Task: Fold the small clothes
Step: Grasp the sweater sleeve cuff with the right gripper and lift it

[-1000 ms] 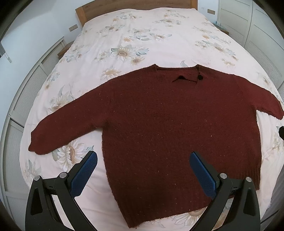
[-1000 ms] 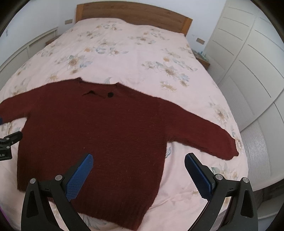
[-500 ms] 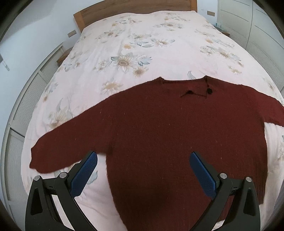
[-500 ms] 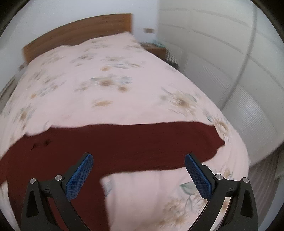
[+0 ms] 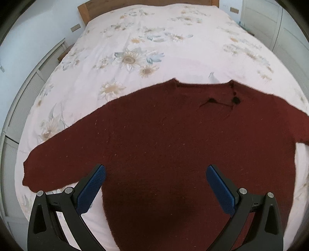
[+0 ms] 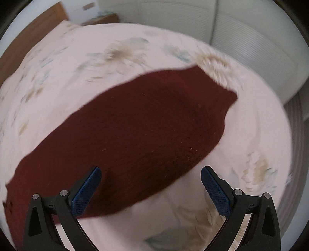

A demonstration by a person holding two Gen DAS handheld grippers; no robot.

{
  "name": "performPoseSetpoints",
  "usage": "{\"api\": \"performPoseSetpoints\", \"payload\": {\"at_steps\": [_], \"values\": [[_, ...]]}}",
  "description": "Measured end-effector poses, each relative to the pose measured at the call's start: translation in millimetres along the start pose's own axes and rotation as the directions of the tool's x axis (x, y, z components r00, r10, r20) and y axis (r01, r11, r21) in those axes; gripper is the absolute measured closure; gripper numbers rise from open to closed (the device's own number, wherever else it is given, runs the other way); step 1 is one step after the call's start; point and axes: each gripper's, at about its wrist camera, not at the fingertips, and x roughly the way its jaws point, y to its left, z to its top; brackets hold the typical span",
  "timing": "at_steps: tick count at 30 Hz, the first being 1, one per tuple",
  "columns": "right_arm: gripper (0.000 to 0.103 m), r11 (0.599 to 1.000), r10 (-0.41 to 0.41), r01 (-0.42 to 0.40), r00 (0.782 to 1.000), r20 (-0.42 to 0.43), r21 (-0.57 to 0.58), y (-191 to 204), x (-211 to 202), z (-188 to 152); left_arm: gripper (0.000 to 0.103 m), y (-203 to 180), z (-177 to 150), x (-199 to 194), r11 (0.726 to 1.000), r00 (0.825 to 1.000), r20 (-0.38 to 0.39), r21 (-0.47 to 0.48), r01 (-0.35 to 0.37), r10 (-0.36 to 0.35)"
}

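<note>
Sweater (image 5: 164,139) flat, neck twd headboard (image 5: 85,7); both hand-held grippers wide open, empty.

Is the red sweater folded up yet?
No, the sweater is spread flat on the bed, both sleeves stretched out sideways.

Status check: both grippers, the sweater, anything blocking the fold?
Left gripper open, over sweater body. Right gripper open, over one sleeve. Sweater flat on bed, unfolded, sleeves spread. Nothing in the way.
</note>
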Motion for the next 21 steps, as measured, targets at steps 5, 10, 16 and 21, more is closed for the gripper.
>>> {"api": "performPoseSetpoints", "payload": {"at_steps": [5,10,16,21], "values": [[0.002,0.998,0.038,-0.039,0.999,0.014,0.048,-10,14,5,0.001,7,-6,14,1.0,0.999,-0.043,-0.019,-0.007,0.007],[0.042,0.997,0.034,-0.034,0.999,0.009,0.064,-13,14,12,0.001,13,-10,21,0.999,0.998,-0.059,-0.028,-0.023,0.021],[0.088,0.995,0.084,-0.083,0.996,0.014,-0.051,3,-10,13,0.001,15,-15,23,0.999,0.999,-0.046,-0.049,0.009,-0.011],[0.089,0.974,0.135,-0.115,0.987,0.092,-0.193,38,-58,11,0.001,14,-17,22,0.999,0.999,-0.046,-0.033,0.018,-0.02]]}}
